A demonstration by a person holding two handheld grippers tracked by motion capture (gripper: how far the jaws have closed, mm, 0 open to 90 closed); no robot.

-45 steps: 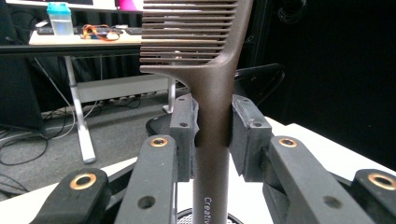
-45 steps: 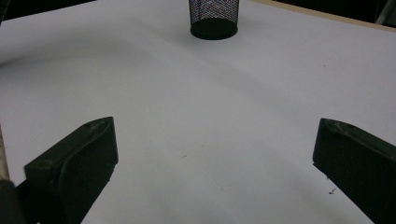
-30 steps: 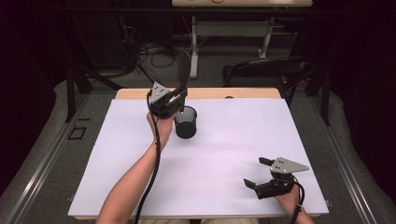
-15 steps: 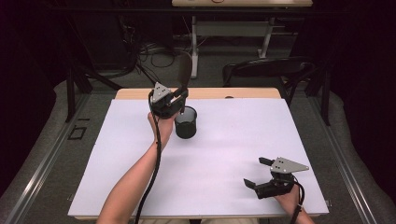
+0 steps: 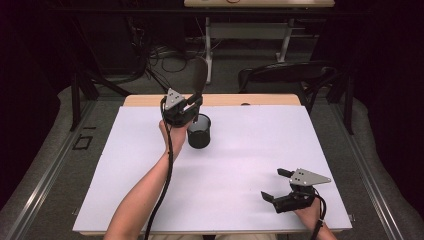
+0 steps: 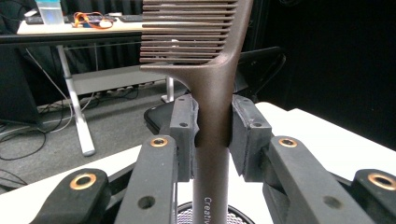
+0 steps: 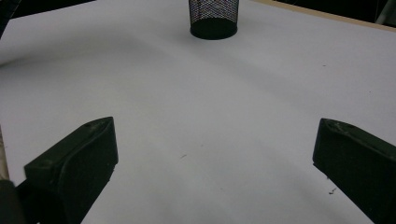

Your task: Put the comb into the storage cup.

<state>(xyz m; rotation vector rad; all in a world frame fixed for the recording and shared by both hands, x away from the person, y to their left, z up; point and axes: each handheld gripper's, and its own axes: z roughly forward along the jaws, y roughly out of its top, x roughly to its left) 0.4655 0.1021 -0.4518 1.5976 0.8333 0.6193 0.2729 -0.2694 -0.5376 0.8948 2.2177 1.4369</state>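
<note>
Gripping a brown comb [image 6: 212, 93] upright, my left tool [image 5: 186, 106] hovers above the mesh cup [image 5: 199, 131]; my right tool [image 5: 278, 185] rests wide open, near right on the counter [image 5: 250, 150].

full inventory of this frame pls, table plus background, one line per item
dark brown plastic comb: 1, brown, upright in the left gripper above the cup
black wire-mesh cup: 1, black, on the table's far middle
white table top: 1, white, centre
black chair: 1, black, behind the table
pale desk: 1, light wood, far background
floor cables: several, dark, under that desk
left gripper: 1, black, raised, clamping the comb handle
right gripper: 1, black, open, low at the near right
</note>
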